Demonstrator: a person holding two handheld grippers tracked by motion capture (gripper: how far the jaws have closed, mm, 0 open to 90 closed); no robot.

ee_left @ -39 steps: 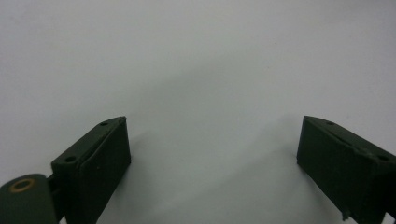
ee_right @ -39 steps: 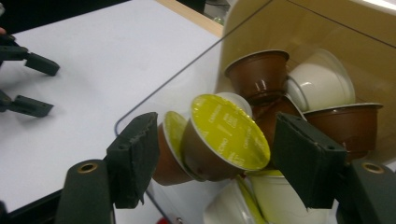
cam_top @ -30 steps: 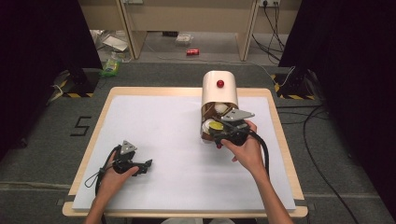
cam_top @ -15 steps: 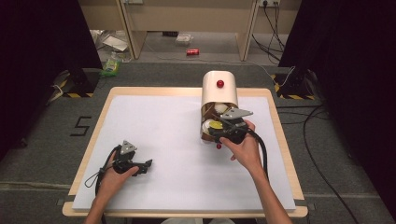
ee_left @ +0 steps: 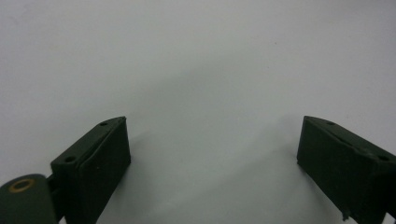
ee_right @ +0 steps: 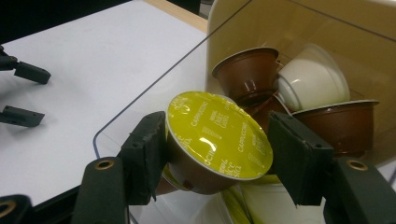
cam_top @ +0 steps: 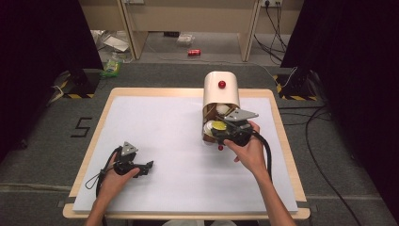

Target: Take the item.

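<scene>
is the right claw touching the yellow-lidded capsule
Touching. The right gripper view shows the right claw with both jaws pressed against the sides of the yellow-lidded capsule, no gap on either side.

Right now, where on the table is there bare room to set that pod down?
The white mat lies bare between the left gripper and the dispenser, and along the near edge. It is crowded at the dispenser's mouth, where the right gripper holds the yellow-lidded pod.

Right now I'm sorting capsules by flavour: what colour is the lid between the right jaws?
Yellow lid, clearest in the right gripper view.
</scene>
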